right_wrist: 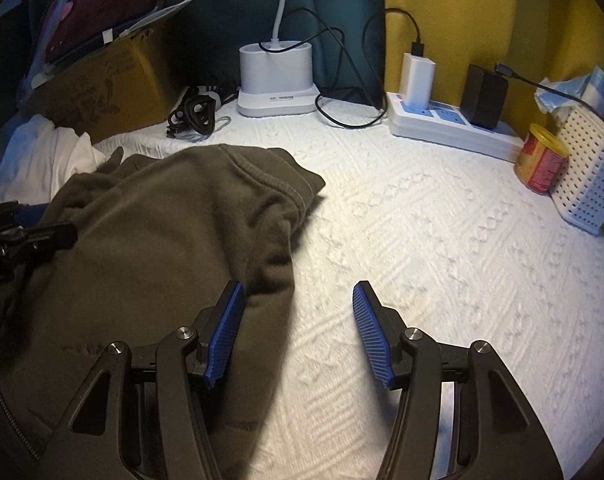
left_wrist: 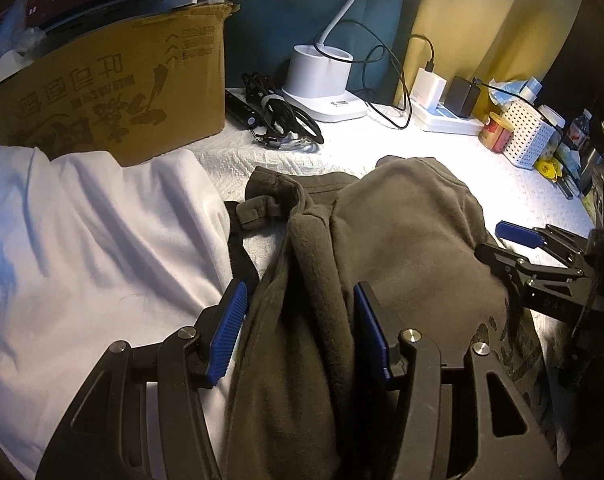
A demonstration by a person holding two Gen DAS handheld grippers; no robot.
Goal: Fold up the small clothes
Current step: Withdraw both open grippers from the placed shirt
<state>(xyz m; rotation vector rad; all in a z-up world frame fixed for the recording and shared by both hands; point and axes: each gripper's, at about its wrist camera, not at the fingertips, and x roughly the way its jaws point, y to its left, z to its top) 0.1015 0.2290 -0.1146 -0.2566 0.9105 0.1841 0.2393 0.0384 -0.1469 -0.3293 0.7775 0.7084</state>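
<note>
Left tool [left_wrist: 300, 332], jaws spread wide, straddles a bunched ridge of the olive-grey garment [left_wrist: 381, 240] without pinching it; both blue pads [left_wrist: 228, 332] stand apart from one another, fabric lying loose between them. Right tool [right_wrist: 298, 332] is likewise released: its left pad rests against the garment's edge [right_wrist: 162, 240], its right pad over bare white quilted tabletop cover [right_wrist: 441, 260]. In the left wrist view the right tool [left_wrist: 513, 240] appears at 3 o'clock, touching the garment's far side.

The garment lies crumpled at the centre of the tabletop, a hemmed cuff or leg end [right_wrist: 286, 176] pointing toward 12 o'clock, with faint dark print near its lower edge [left_wrist: 509, 344]. A white garment [left_wrist: 82, 248] lies beside it at 9 o'clock, the two touching.

Background, 10 to 2 o'clock: cardboard box [left_wrist: 114, 100] with printed characters, coiled black cables [left_wrist: 278, 120], white lamp base [left_wrist: 321, 84] with gooseneck, white power strip [right_wrist: 453, 124] carrying a white charger [right_wrist: 417, 78] and a black adapter [right_wrist: 483, 96], yellow-and-red can [right_wrist: 541, 164], white perforated basket [right_wrist: 589, 176].
</note>
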